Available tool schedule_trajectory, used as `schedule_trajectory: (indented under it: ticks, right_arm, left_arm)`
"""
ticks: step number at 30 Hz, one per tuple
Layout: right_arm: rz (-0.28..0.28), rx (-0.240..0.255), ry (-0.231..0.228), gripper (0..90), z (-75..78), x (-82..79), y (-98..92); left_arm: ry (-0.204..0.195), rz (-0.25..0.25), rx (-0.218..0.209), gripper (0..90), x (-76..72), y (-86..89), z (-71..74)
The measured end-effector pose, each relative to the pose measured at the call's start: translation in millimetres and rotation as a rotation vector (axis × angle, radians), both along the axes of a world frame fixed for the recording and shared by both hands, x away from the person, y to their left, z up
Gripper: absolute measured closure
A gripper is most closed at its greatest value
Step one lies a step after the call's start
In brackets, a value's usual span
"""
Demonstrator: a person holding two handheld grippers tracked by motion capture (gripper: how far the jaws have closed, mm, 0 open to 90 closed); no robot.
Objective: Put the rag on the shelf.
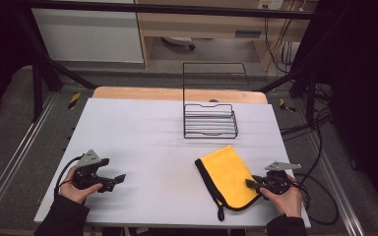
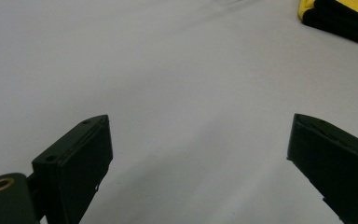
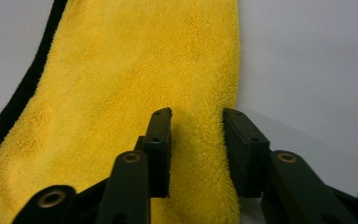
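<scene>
The folded yellow microfibre cloth with black edging (image 1: 229, 174) lies flat on the white table (image 1: 142, 137) at about five o'clock from the table's middle, its long axis running from eleven o'clock down to five o'clock. The right gripper (image 1: 254, 184) sits at the cloth's right edge, at its four o'clock side; in the right gripper view (image 3: 196, 116) the jaws stand partly apart over the yellow pile, with a ridge of cloth between them but not visibly pinched. The left gripper (image 1: 114, 180) rests well apart at the cloth's nine o'clock, jaws spread wide over bare table (image 2: 200, 140). The right hand (image 1: 288, 199) is clearly nearer. A black wire rack (image 1: 210, 120) stands at twelve o'clock from the cloth.
</scene>
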State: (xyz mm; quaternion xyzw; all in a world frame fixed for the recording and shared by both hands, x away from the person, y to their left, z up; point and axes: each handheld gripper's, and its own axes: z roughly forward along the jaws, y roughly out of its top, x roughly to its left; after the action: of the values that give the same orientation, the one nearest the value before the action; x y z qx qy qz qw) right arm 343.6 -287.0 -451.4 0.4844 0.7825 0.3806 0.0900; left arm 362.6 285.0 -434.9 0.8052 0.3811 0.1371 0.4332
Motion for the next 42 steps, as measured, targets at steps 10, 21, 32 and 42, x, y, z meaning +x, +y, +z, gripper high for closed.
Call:
schedule_trajectory:
  ticks: [10, 21, 32, 42]
  right_arm:
    - [-0.045, -0.002, 0.039, 81.3, 7.1, -7.6, 7.9]
    - [-0.005, 0.004, -0.024, 68.4, 11.8, -18.1, 10.0]
    - [0.033, 0.071, -0.143, 33.6, 25.1, 10.4, 18.3]
    - [0.013, 0.044, -0.163, 18.1, 21.1, 25.1, 18.4]
  left_arm:
    - [0.032, -0.019, -0.008, 11.6, -1.5, -23.9, 0.2]
    - [0.065, -0.037, -0.054, 18.4, 7.2, -86.5, 12.1]
    - [0.1, -0.084, -0.069, 18.7, 26.4, -154.2, 19.3]
    - [0.137, -0.077, -0.045, 24.8, 48.5, -210.2, 8.4]
